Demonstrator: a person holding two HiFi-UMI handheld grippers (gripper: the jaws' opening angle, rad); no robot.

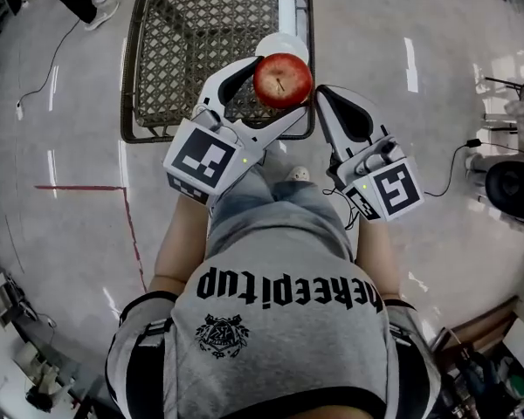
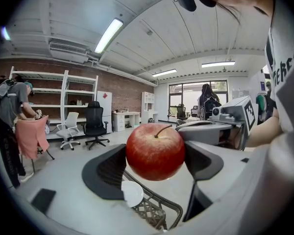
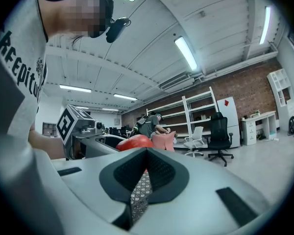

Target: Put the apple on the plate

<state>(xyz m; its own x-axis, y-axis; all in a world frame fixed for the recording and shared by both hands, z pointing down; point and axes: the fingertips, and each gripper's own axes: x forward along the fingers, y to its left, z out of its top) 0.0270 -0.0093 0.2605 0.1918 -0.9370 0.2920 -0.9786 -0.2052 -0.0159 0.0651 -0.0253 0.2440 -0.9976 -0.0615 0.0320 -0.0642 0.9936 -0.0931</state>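
A red apple [image 1: 283,79] is held in the air, and my left gripper [image 1: 279,85] is shut on it. In the left gripper view the apple [image 2: 155,151] fills the gap between the two dark pads [image 2: 105,173], stem up. Just beyond and below it, a white plate [image 1: 279,45] lies on a dark wire-mesh basket [image 1: 183,51], mostly hidden by the apple; the left gripper view shows the plate [image 2: 133,193] as a small disc. My right gripper [image 1: 323,96] is shut on nothing, close beside the apple [image 3: 135,142] on its right.
The wire basket [image 2: 154,212] stands on a glossy grey floor with red tape lines [image 1: 122,190]. Cables [image 1: 450,177] and equipment [image 1: 511,186] lie at the right. Shelves [image 2: 54,89], office chairs [image 2: 94,124] and another person [image 2: 12,121] are farther off.
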